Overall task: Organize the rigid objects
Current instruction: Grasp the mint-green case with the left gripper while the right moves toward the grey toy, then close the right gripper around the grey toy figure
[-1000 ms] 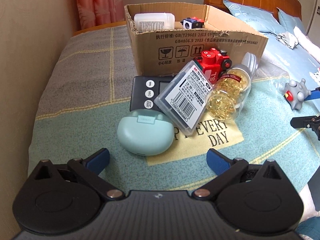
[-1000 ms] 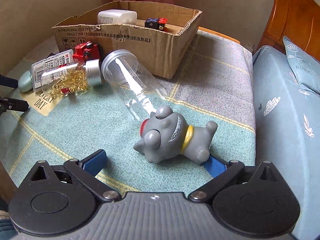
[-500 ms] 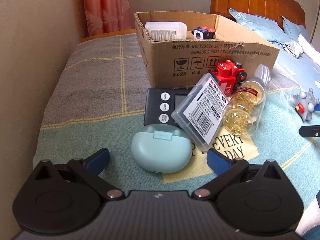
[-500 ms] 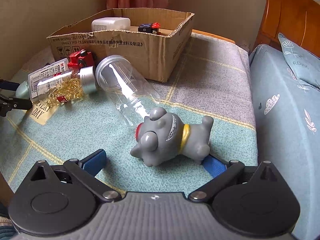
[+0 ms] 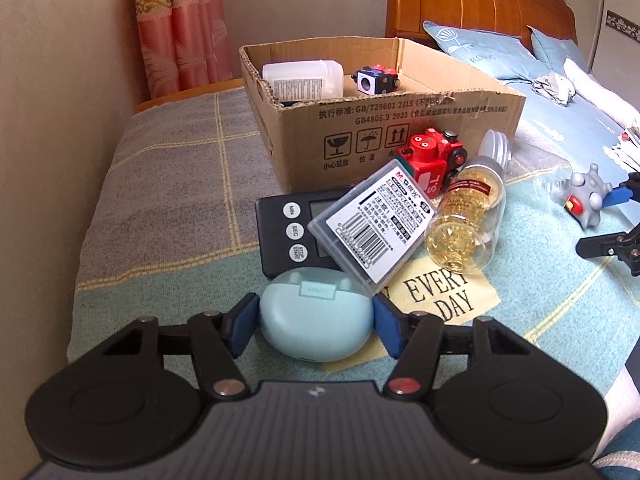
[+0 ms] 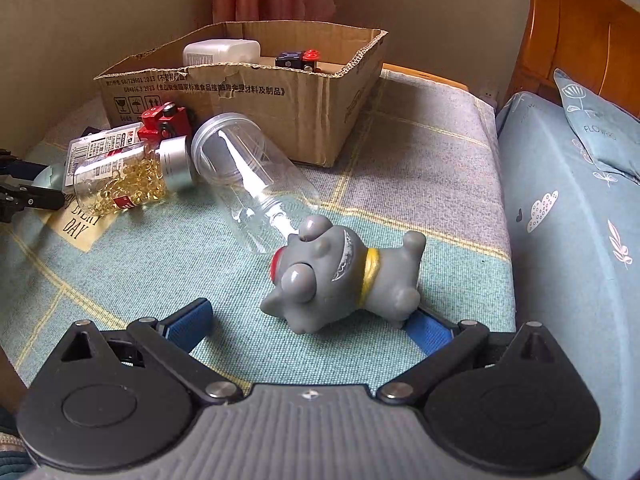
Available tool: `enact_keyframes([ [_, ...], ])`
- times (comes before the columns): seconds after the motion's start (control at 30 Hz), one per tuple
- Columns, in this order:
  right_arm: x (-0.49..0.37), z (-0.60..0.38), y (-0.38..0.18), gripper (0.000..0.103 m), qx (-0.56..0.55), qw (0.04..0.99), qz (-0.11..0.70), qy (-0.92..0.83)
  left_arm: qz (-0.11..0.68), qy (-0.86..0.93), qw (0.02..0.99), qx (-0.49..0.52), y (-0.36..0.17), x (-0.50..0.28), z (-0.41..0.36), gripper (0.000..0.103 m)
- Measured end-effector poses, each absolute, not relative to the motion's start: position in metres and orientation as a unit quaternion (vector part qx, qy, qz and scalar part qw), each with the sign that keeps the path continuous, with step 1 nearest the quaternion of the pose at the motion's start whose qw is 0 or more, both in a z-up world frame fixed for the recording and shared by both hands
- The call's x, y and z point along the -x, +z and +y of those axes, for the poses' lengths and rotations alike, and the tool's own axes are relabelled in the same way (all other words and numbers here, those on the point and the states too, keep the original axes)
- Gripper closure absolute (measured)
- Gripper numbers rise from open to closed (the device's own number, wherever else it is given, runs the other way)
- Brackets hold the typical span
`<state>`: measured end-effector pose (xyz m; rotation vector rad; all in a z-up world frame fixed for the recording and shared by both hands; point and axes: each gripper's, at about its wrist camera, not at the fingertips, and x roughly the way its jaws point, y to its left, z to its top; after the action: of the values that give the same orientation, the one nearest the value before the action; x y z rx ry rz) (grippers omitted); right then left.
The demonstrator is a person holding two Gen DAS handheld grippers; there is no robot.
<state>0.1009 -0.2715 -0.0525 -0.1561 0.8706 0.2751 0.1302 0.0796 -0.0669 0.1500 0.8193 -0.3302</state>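
My left gripper (image 5: 314,326) is shut on a pale mint oval case (image 5: 314,322) that lies on the bed cover, with a blue pad against each side. Behind it lie a black timer (image 5: 294,232), a clear barcoded box (image 5: 374,226), a jar of golden capsules (image 5: 466,216) and a red toy train (image 5: 434,158). My right gripper (image 6: 308,320) is open. A grey toy dog (image 6: 340,276) lies on its side between its fingers, touching the right pad. An empty clear jar (image 6: 252,176) lies beyond the dog.
An open cardboard box (image 5: 400,132) stands at the back and holds a white bottle (image 5: 304,78) and a dark cube toy (image 5: 376,80). A wall runs along the left. Blue pillows (image 5: 472,48) and a wooden headboard lie to the right.
My left gripper has moved forward around the mint case and its fingers have closed on it. My right gripper has stayed open by the toy dog, with little movement.
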Motion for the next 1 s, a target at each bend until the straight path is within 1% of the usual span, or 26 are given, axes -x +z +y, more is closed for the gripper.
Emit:
enact_keyframes([
  [0.43, -0.103, -0.272, -0.051, 0.0, 0.077, 0.892, 0.425, 0.134, 0.404, -0.176, 0.895, -0.072, -0.066, -0.11, 0.078, 0.042],
  [0.6, -0.109, -0.274, -0.051, 0.0, 0.073, 0.893, 0.428, 0.119, 0.401, -0.176, 0.896, -0.073, -0.067, -0.11, 0.076, 0.037],
  [0.8, -0.116, -0.273, -0.048, 0.0, 0.098, 0.894, 0.422, 0.114, 0.4, -0.177, 0.896, -0.073, -0.067, -0.11, 0.076, 0.036],
  [0.9, -0.119, -0.274, -0.046, 0.002, 0.094, 0.894, 0.424, 0.112, 0.402, -0.174, 0.896, -0.073, -0.067, -0.111, 0.075, 0.036],
  [1.0, -0.12, -0.273, -0.042, 0.009, 0.083, 0.895, 0.424, 0.109, 0.404, -0.173, 0.895, -0.074, -0.067, -0.112, 0.073, 0.036],
])
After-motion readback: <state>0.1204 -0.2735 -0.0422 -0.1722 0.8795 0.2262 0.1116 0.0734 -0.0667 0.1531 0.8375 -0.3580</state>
